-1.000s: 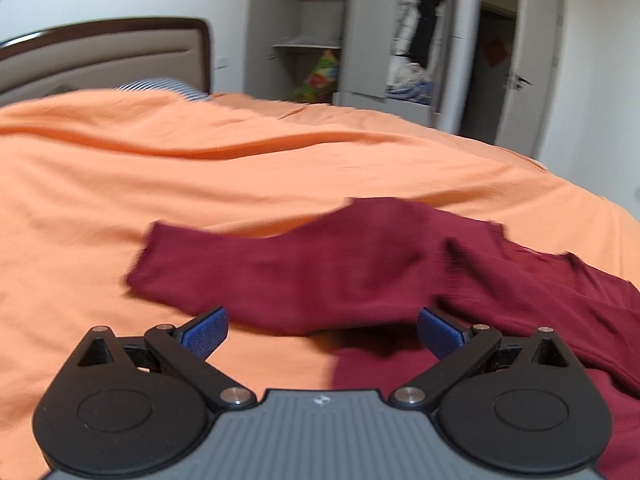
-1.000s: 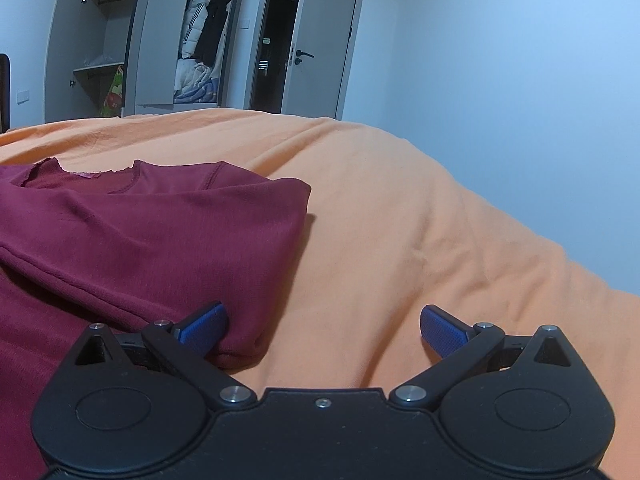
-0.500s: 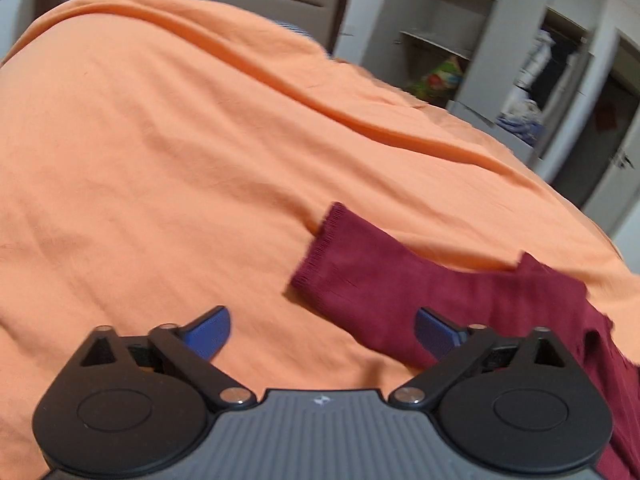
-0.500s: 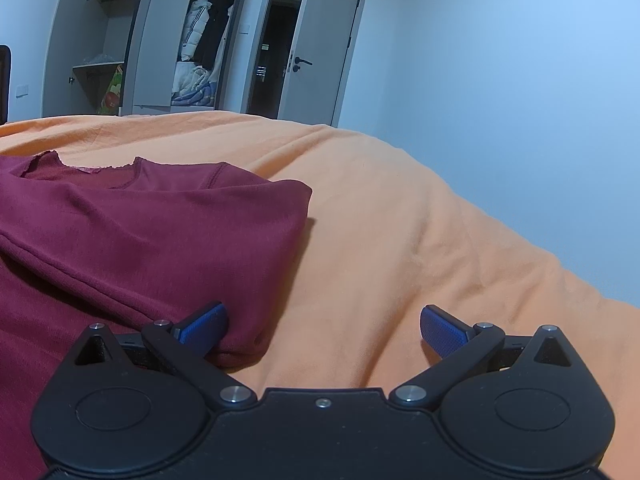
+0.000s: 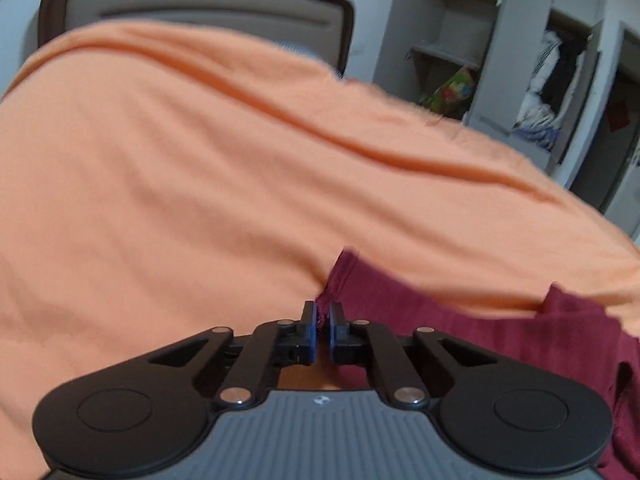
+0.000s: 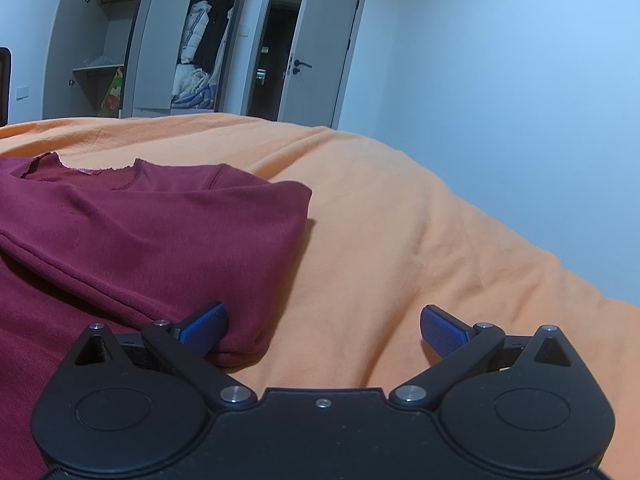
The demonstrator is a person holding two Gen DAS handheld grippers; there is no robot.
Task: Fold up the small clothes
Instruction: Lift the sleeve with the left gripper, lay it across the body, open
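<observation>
A dark red long-sleeved top (image 6: pixel 152 232) lies on a bed covered by an orange bedspread (image 5: pixel 160 200), partly folded, with its neckline toward the far side and an open grey wardrobe (image 6: pixel 140 40) beyond.

In the left wrist view, the left claw (image 5: pixel 323 326) has its blue pads closed together on the cuff end of the sleeve (image 5: pixel 440 320), which trails away to the right toward the body of the top. The view is a little blurred, so how much cloth is caught cannot be told exactly (it looks like only the cuff's edge).

In the right wrist view, the right claw (image 6: pixel 323 326) is wide open and holds nothing. Its left pad (image 6: pixel 202 326) rests against the near folded edge of the top; its right pad (image 6: pixel 442 330) sits over bare bedspread.

The step in hand appears to be folding the sleeve across the body. To do it well, keep the pinch firm, lift the cuff just clear of the bedspread, carry it right in a low arc, and lay the sleeve flat and straight along the body. The right claw could pin the folded edge so the body does not drag.
</observation>
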